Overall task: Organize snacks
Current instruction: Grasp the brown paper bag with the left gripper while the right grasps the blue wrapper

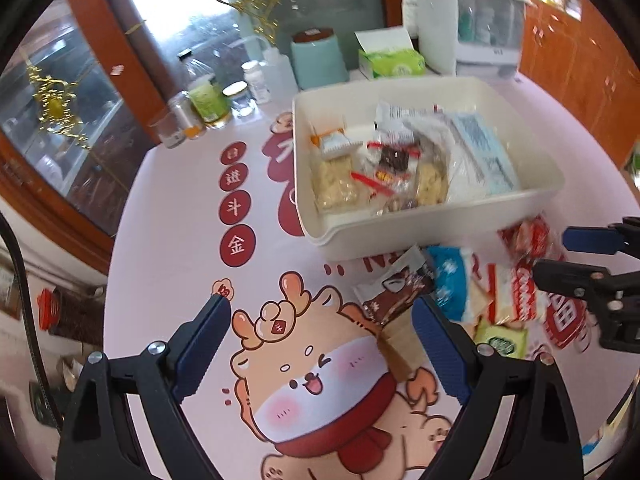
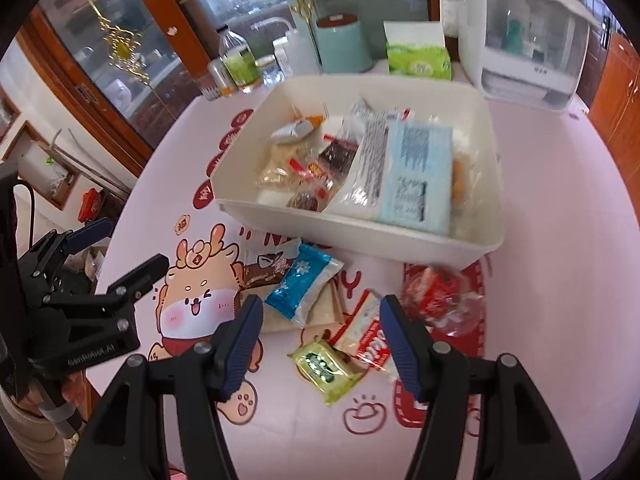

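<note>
Writing shows in few places: the red discs on the pink tablecloth (image 1: 160,240) carry Chinese characters, the lowest reading 金, and the body of my left gripper (image 2: 116,256), seen from the right wrist, is stamped "GenRobot.AI". The wrappers' own print is too smeared for me to read. The cream tub (image 2: 360,236) stands toward the far side of the table, already holding a pale blue pack (image 2: 416,172), a clear bag with a printed back, and small biscuit and chocolate packets. Just in front of its near wall lie the loose snacks: a brown chocolate packet (image 1: 394,288), a blue snowflake packet (image 2: 304,284) overlapping it, a red-and-white packet (image 2: 368,336), a green packet (image 2: 324,364) nearest me, and a red crinkly bag (image 2: 440,300) to the right. My left gripper (image 1: 320,340) is spread wide and empty above the deer cartoon (image 1: 316,364), its right pad just beside the brown packet. My right gripper (image 2: 322,332) stands apart too, nothing pinched, the green and red-and-white packets lying in the gap. Open cloth lies left of the tub and along the near edge. Bottles, a teal cup, a tissue box (image 2: 418,60) and a white cabinet (image 2: 528,40) crowd the far edge; the cabinet's top is cut off.
</note>
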The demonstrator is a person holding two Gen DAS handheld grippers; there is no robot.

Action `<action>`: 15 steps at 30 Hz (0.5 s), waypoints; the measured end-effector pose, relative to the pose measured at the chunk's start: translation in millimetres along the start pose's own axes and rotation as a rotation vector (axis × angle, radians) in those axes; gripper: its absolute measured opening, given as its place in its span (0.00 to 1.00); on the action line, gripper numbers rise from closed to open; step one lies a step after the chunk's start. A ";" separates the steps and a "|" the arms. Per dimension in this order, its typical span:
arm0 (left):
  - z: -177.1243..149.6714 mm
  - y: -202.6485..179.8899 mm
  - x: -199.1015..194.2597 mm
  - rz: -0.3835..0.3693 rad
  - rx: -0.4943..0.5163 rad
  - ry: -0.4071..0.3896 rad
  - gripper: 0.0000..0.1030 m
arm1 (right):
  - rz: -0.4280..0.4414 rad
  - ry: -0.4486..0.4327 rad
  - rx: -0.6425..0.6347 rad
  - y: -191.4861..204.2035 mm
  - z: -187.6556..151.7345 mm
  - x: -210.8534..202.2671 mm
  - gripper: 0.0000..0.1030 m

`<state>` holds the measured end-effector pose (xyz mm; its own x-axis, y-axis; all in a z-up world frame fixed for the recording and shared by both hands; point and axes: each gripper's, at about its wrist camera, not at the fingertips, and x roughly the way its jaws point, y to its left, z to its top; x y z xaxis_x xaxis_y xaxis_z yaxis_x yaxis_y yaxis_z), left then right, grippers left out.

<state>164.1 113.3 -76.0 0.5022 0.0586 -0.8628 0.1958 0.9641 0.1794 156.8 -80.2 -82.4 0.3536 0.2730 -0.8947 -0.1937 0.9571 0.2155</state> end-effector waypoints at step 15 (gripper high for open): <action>-1.5 -0.9 73.6 -0.145 0.159 0.062 0.89 | -0.131 0.156 0.099 23.4 4.7 122.6 0.44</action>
<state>199.6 117.1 -140.3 0.4076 -0.0569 -0.9114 0.3947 0.9110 0.1196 200.0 -23.9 -185.2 0.2222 0.1350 -0.9656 -0.0620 0.9903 0.1242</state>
